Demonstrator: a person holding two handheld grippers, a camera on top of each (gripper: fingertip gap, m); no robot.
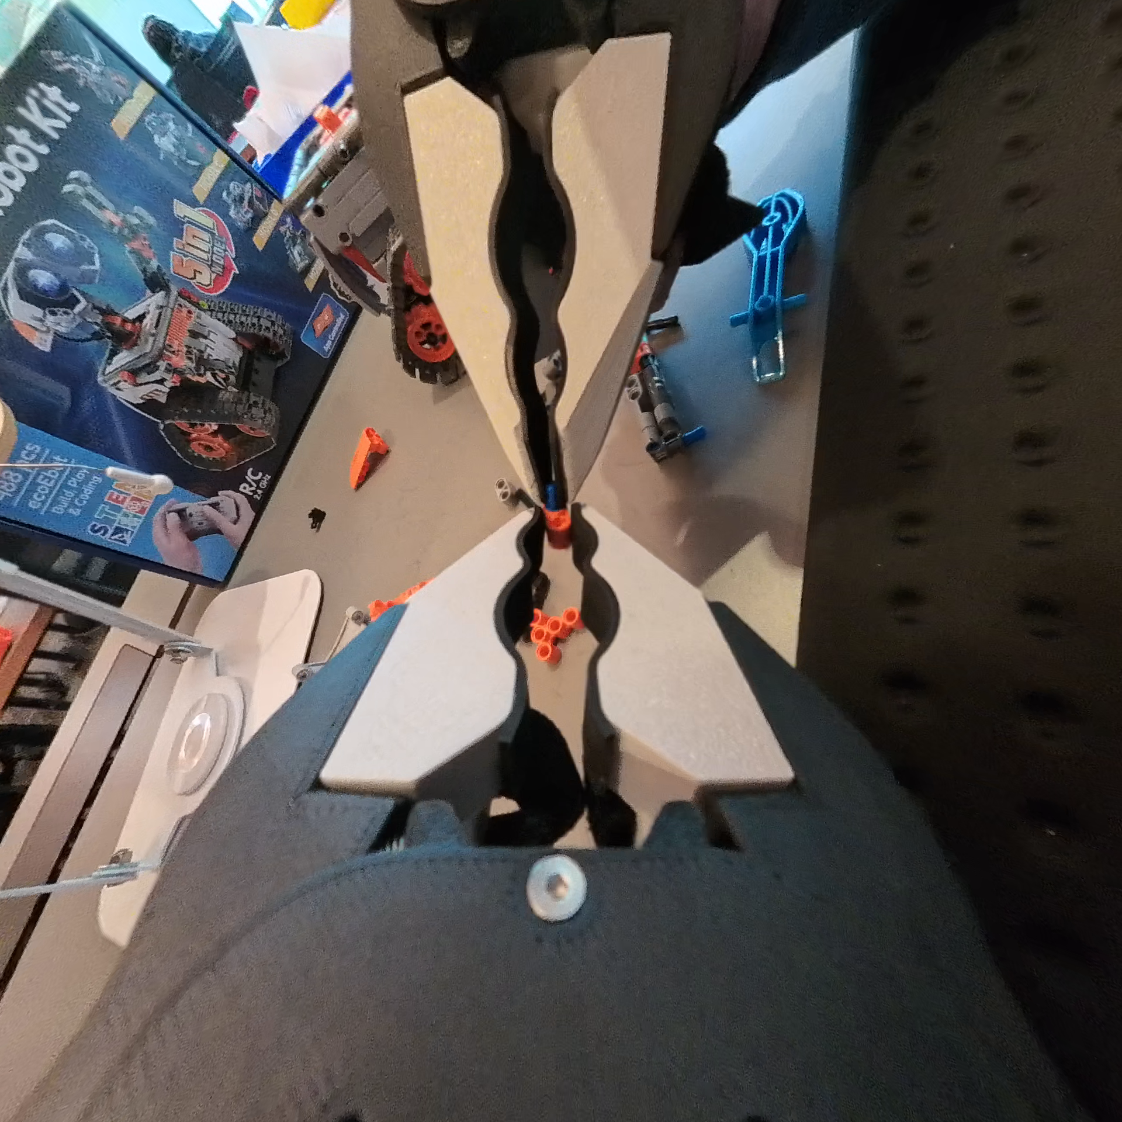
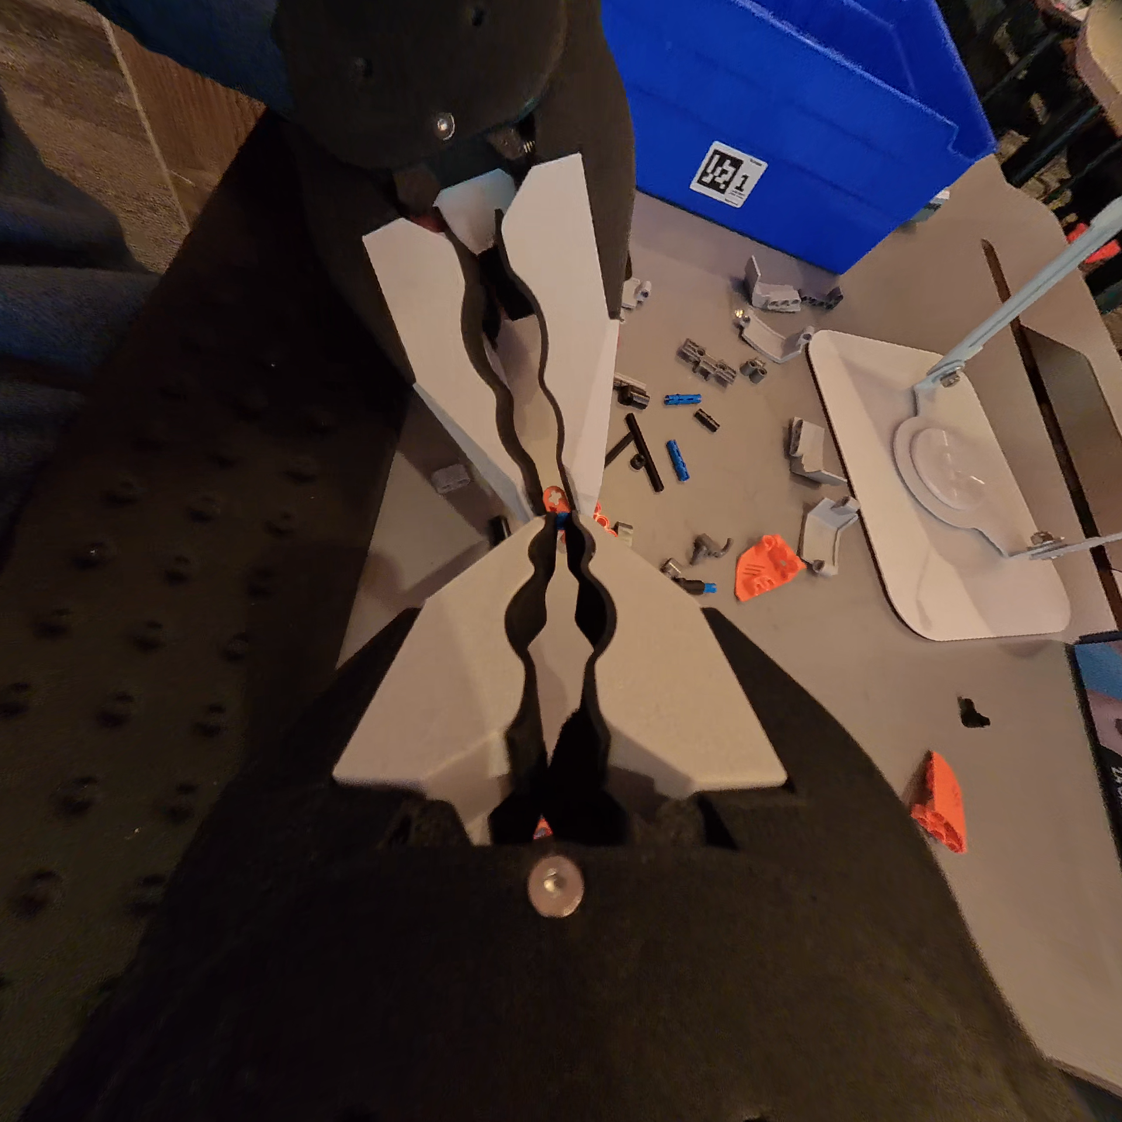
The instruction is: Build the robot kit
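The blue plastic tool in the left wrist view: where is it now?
The blue plastic tool lies upper right on the grey table, beside the dark perforated board.

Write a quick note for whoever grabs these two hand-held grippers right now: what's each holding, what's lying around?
Left gripper: jaws shut on a small orange connector.
Right gripper: jaws shut on a blue pin, tip to tip with the left, above the grey table.
Pin meets connector's end; whether it is fully seated cannot be told.
Around: more orange connectors below the left jaws; loose blue pins and an orange panel beside a white tray; blue bin behind; tracked vehicle by the kit box.
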